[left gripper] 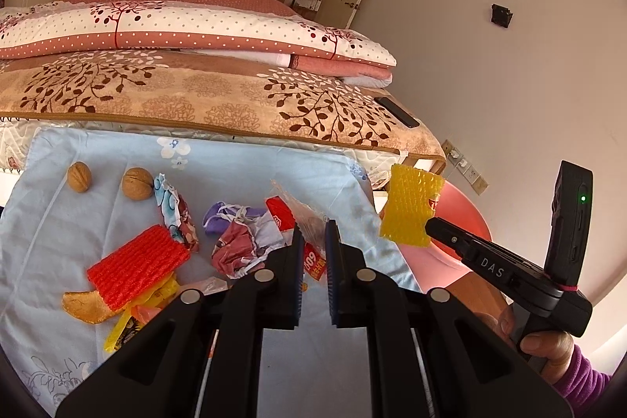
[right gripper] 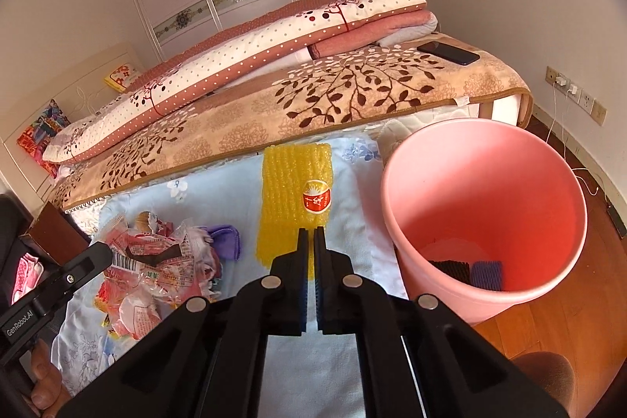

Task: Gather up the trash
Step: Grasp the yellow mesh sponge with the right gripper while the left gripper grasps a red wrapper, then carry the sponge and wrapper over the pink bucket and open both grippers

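Note:
My right gripper [right gripper: 311, 234] is shut on a yellow foam fruit net [right gripper: 294, 190] with a red sticker, held above the right end of the light blue cloth [right gripper: 219, 190], beside the pink bin [right gripper: 486, 214]; the net also shows in the left wrist view [left gripper: 411, 208]. My left gripper [left gripper: 314, 228] is shut on a clear plastic snack wrapper with red print [left gripper: 303, 218], lifted over the trash pile. On the cloth lie a red foam net [left gripper: 137, 261], two walnuts [left gripper: 79, 176], orange peel [left gripper: 84, 306], yellow wrappers [left gripper: 129, 324] and crumpled wrappers [left gripper: 243, 241].
The bin stands on the wooden floor [right gripper: 568, 316] right of the bed edge and holds a black and a purple foam net [right gripper: 486, 275]. Folded quilts [left gripper: 176, 26] and a phone [left gripper: 395, 111] lie on the bed behind the cloth. A wall with sockets [left gripper: 470, 171] is to the right.

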Available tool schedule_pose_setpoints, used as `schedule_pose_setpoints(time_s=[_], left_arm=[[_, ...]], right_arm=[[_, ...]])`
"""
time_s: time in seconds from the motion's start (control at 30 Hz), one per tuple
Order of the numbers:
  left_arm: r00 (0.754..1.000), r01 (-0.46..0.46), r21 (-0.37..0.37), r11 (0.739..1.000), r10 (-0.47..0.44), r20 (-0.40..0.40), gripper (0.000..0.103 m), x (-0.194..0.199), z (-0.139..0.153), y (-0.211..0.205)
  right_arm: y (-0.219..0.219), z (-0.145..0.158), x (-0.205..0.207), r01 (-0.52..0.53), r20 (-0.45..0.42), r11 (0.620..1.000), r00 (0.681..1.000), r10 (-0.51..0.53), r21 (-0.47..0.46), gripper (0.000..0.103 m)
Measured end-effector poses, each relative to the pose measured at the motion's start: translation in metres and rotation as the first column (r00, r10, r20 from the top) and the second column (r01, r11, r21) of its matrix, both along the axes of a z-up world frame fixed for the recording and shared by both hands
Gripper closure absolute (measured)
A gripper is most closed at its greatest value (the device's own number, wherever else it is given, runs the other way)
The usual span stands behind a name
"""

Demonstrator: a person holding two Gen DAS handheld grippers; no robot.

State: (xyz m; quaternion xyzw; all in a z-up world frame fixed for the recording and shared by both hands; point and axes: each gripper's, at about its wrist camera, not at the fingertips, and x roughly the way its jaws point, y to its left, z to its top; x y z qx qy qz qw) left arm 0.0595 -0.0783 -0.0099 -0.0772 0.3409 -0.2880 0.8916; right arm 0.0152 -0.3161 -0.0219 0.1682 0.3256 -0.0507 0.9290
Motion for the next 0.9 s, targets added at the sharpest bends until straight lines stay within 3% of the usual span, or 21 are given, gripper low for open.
schedule_pose_setpoints(time_s=[0.4,0.9], left_arm=[[0.994,0.061,0.001,0.998,-0.061,0.087,0.093,-0.007,0.031,-0.041],[0.969,0.207,0.029,0.978,-0.209,0.134,0.093,-0.020,0.041,-0.127]], right_arm=[[-0.048,0.013,-0.028,0.112,0.052,0.993,0.992,-0.113,0.030,0.101],[-0.119,-0.007,-0.060,0.271,0.024,0.962,0.962,-0.272,0.032,0.101]])
